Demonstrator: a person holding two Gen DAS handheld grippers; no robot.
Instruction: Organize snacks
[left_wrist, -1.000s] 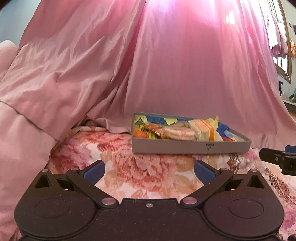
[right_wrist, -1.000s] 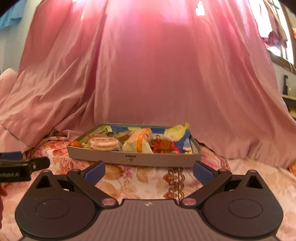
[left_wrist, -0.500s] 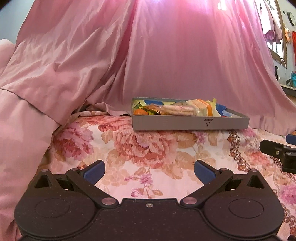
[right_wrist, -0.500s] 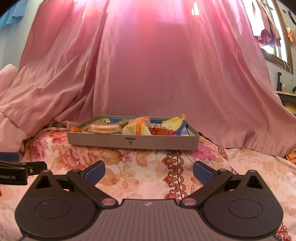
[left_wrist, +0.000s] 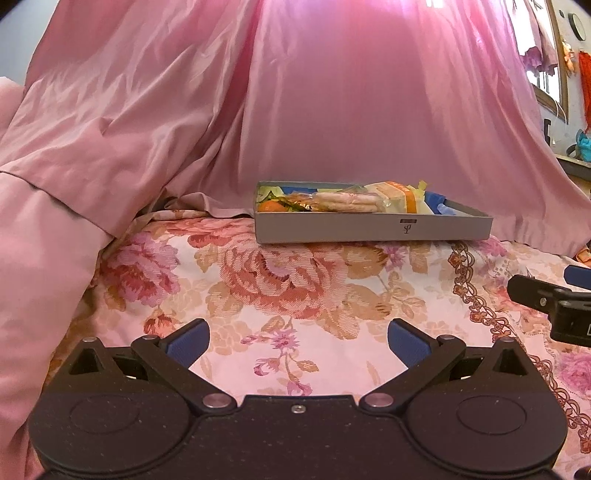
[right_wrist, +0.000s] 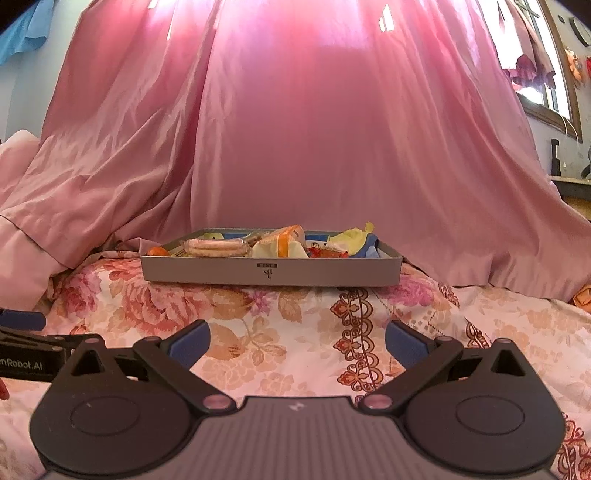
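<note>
Blue pads line the jaws of the left gripper, which stand spread wide with nothing between them but the flowered bedspread below. In the right wrist view the right gripper shows the same: its blue-padded jaws are released and parted, holding nothing, over the floral cloth.

Beyond both pairs of jaws, well apart from them and towards the middle of each frame, a shallow grey tray lies flat on the bed. From the left gripper it sits ahead and a little right of centre; from the right gripper it sits almost straight ahead, its long front wall facing the camera with a small dark mark on it.

The tray holds a heap of snacks: a pale round-biscuit pack lying on its side near the left end, a small orange fruit at the left corner, a white packet with an orange band in the middle, a red wrapper and crumpled yellow wrappers towards the right.

At the right edge of the left wrist view part of the right gripper shows low over the bedspread; the left gripper shows likewise at the left edge of the right wrist view.

Behind the tray a pink satin curtain falls in folds across the upper frame.
</note>
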